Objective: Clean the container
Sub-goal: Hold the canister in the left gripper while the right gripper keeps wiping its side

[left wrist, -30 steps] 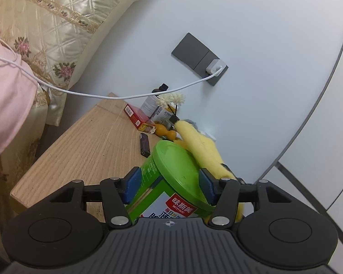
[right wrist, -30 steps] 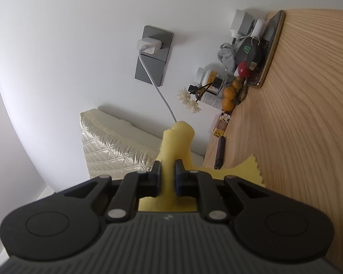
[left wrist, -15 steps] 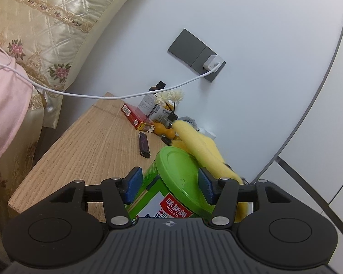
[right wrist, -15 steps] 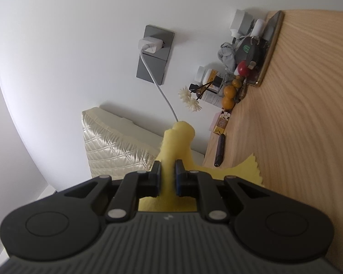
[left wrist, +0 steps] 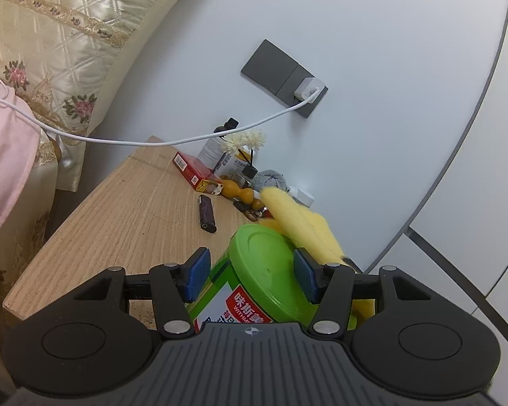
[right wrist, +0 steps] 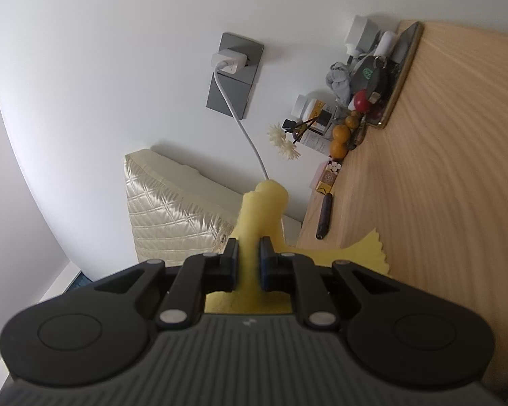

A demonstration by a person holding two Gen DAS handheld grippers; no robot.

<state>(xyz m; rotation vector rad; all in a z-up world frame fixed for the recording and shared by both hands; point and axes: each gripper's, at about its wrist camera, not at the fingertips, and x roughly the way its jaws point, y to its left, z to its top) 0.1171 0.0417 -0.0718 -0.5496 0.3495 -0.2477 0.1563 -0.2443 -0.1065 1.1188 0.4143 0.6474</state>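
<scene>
1. Fingers of the left gripper (left wrist: 250,279) clench the green-lidded container (left wrist: 267,280), held tilted above the bench (left wrist: 118,223).
2. Right gripper (right wrist: 248,264) fingers pinch a yellow cloth (right wrist: 264,203), which lies against the container's lid.
3. Lighter (left wrist: 207,213) lies beyond the container.

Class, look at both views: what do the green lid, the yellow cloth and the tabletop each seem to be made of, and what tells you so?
Green lid: probably plastic, smooth with a soft sheen and moulded concentric rings.
Yellow cloth: looks like soft, fuzzy microfibre or fleece; matte, bunched, with a zigzag-cut edge.
Tabletop: light wood grain, matte; solid wood or laminate cannot be told.
</scene>
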